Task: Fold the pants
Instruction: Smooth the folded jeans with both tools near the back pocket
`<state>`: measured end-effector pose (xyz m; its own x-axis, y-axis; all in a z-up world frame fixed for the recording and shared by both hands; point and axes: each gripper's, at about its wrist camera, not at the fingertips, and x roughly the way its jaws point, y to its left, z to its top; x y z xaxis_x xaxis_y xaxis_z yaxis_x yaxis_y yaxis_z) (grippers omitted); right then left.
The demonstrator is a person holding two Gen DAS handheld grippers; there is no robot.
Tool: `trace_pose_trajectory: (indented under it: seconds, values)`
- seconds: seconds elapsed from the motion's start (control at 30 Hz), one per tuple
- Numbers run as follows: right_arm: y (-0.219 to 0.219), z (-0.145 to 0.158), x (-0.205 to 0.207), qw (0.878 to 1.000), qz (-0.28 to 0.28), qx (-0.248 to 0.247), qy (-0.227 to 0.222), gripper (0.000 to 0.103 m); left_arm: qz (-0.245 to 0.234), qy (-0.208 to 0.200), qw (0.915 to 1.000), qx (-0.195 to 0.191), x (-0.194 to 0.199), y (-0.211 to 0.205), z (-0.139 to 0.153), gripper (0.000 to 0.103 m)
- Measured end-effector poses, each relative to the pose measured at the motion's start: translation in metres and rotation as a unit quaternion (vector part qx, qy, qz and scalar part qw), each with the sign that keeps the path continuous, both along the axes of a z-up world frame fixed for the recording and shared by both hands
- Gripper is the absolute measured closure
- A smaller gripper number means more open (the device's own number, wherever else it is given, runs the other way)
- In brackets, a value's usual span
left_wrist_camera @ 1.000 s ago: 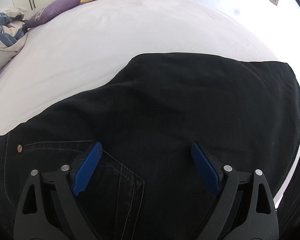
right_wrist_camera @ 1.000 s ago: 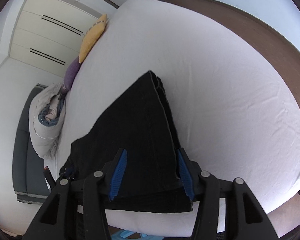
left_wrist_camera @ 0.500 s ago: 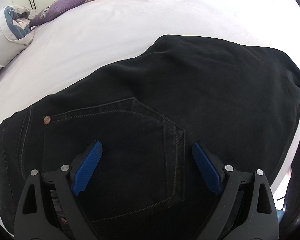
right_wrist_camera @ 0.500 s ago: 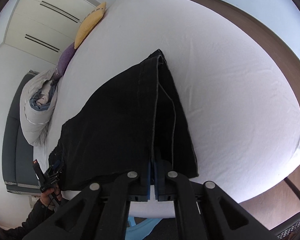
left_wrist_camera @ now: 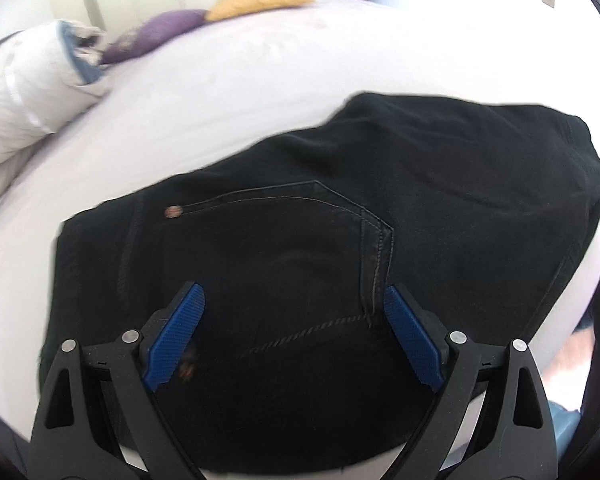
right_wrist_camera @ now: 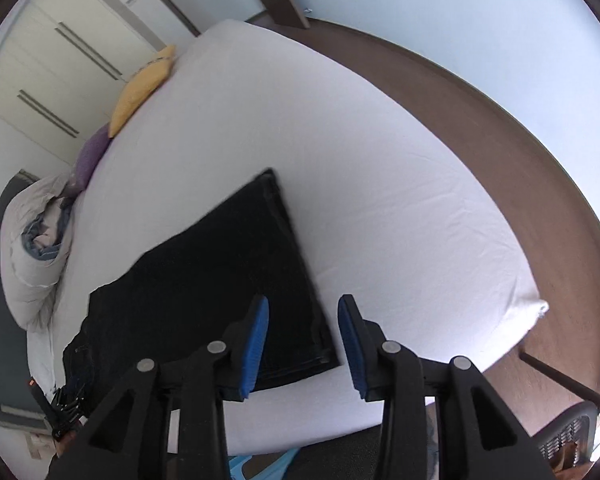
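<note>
The black pants (left_wrist_camera: 340,248) lie folded flat on the white bed (left_wrist_camera: 220,100), back pocket and a copper rivet facing up. In the right wrist view the pants (right_wrist_camera: 220,280) form a dark slab with the hem end near the front edge. My left gripper (left_wrist_camera: 294,332) is open and hovers over the waist and pocket area, holding nothing. My right gripper (right_wrist_camera: 303,338) is open and empty, its blue pads either side of the hem corner, slightly above it.
A yellow pillow (right_wrist_camera: 144,88) and a purple pillow (right_wrist_camera: 92,156) lie at the head of the bed. A rolled white duvet (right_wrist_camera: 32,256) sits at the left. The brown floor (right_wrist_camera: 500,140) and a pale wall lie beyond the bed. The left gripper (right_wrist_camera: 66,412) shows at lower left.
My right gripper, shut on the hem half a second ago, has opened and let go of it. My left gripper has pulled back from the pants, still open.
</note>
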<state>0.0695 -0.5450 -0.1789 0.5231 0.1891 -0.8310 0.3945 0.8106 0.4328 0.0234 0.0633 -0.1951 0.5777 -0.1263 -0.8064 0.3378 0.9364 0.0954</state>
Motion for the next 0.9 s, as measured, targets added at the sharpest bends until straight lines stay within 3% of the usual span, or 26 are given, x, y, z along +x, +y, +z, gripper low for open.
trace_pose_trajectory:
  seconds: [0.13,0.23,0.3,0.37,0.4,0.43,0.5,0.57,0.67,0.73,0.8,0.9]
  values:
    - [0.074,0.006,0.030,0.990,0.117,0.056,-0.049,0.062,0.058,-0.044,0.9951,-0.067,-0.020,0.016,0.028,0.010]
    - [0.126,-0.013,0.056,0.982,0.159,0.091,-0.033,0.062,0.094,-0.053,0.9894,-0.097,-0.006,0.042,0.034,0.010]
    - [0.157,-0.030,0.068,0.976,0.187,0.107,-0.016,0.062,0.112,-0.027,0.9902,-0.079,0.021,0.061,0.022,0.010]
    - [0.185,-0.048,0.075,0.972,0.214,0.096,0.008,0.062,0.141,0.026,0.9888,-0.041,0.036,0.091,-0.011,0.015]
    - [0.197,-0.057,0.075,0.972,0.219,0.082,0.027,0.062,0.135,0.032,0.9890,-0.052,0.038,0.100,-0.017,0.017]
    - [0.206,-0.064,0.070,0.972,0.221,0.072,0.037,0.062,0.122,0.029,0.9896,-0.070,0.037,0.109,-0.021,0.017]
    - [0.216,-0.062,0.059,0.973,0.215,0.075,0.028,0.060,0.108,0.030,0.9922,-0.054,0.038,0.109,-0.020,0.016]
    - [0.229,-0.054,0.051,0.967,0.234,0.095,0.011,0.057,0.102,0.030,0.9939,-0.031,0.042,0.105,-0.019,0.016]
    - [0.245,-0.046,0.043,0.964,0.251,0.083,-0.022,0.052,0.097,0.038,0.9937,-0.041,0.052,0.110,-0.020,0.016]
    - [0.241,-0.058,0.041,0.968,0.237,0.086,-0.006,0.044,0.087,0.045,0.9946,-0.032,0.053,0.109,-0.021,0.016]
    - [0.232,-0.073,0.036,0.970,0.217,0.113,0.019,0.046,0.080,0.054,0.9951,-0.023,0.058,0.103,-0.024,0.016]
    - [0.223,-0.071,0.025,0.965,0.215,0.140,0.052,0.048,0.075,0.063,0.9951,-0.014,0.057,0.101,-0.018,0.017]
